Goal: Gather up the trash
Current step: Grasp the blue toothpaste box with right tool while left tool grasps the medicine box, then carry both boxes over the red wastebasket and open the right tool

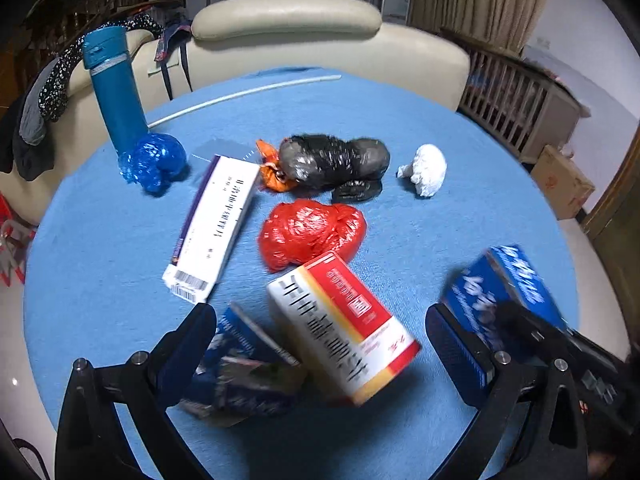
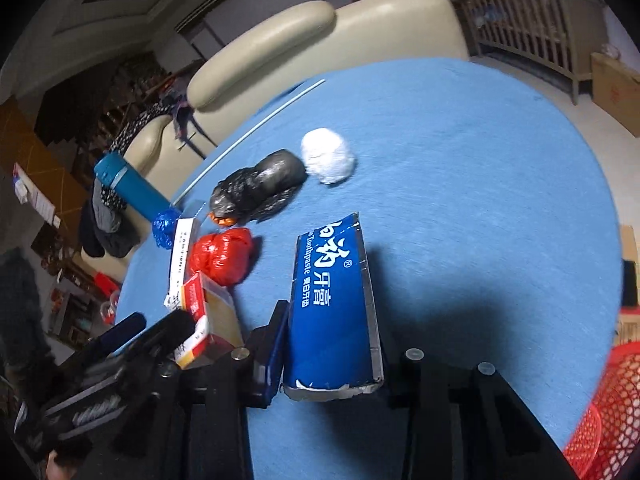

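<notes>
Gripping a blue toothpaste box (image 2: pixel 330 308), the right gripper (image 2: pixel 332 364) has its fingers pinching the box's long sides above the blue tabletop (image 2: pixel 480 200). The left gripper (image 1: pixel 320 340) hangs with fingers spread wide around a red-and-white box (image 1: pixel 340 328) lying tilted on the cloth, not touching it; a crumpled blue carton (image 1: pixel 240 372) lies just beside the left finger. Farther off sit a red bag (image 1: pixel 312 232), black bag (image 1: pixel 336 160), white wad (image 1: pixel 426 168), blue bag (image 1: pixel 154 160), long white box (image 1: pixel 212 224) and teal bottle (image 1: pixel 114 88). A red mesh basket (image 2: pixel 600 412) shows at the right wrist view's edge.

Scattered boxes (image 1: pixel 340 320) and knotted bags (image 1: pixel 312 232)
</notes>
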The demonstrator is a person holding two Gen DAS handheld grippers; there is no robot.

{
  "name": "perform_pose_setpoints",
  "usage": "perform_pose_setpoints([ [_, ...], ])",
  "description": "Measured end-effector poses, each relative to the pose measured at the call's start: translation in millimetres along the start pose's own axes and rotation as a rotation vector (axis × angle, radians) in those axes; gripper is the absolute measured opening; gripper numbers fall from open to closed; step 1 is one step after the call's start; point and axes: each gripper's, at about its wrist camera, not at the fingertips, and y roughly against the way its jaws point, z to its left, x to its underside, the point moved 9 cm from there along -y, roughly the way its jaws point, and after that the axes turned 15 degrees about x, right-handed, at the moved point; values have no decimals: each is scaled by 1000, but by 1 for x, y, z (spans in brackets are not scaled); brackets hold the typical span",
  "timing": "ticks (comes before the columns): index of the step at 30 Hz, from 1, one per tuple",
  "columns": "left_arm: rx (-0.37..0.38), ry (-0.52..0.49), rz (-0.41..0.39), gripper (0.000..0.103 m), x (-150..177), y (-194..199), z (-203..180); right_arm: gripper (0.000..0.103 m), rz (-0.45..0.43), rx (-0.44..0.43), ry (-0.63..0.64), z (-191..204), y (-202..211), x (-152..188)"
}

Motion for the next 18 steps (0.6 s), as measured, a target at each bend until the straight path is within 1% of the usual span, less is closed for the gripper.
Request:
perform_pose_setpoints([
  [1, -16, -4, 12, 103, 0, -5, 0, 39, 1, 4, -4, -3, 1, 1],
  [3, -45, -33, 67, 103, 5, -20, -1, 39, 0, 1, -10, -6, 3, 3],
  [4, -29, -41, 83, 86, 8, -24, -3, 39, 1, -3, -10, -6, 4, 4],
  [5, -1, -41, 100, 79, 11, -28, -5, 39, 2, -5, -8, -6, 4, 5],
  [6, 7, -44, 102, 74, 11, -27, -6, 39, 1, -7, -5, -5, 5, 7],
  [7, 19, -54, 97, 61, 11, -25, -7, 39, 1, -8, -2, -4, 5, 8],
  [9, 58, -66, 87, 53, 7, -17, -11, 39, 4, -11, -4, -3, 4, 11],
  [10, 65, -65, 74, 52, 5, -12, -11, 39, 4, -12, -6, -2, 4, 12],
  [12, 95, -71, 25, 52, -4, 6, -14, 39, -1, -12, -8, -1, 6, 14],
  [14, 110, -80, -17, 52, -9, 24, -16, 39, -11, -13, -7, 2, 11, 14],
  [18, 136, -82, -79, 52, -7, 58, -18, 39, -25, -8, -4, 6, 20, 16],
])
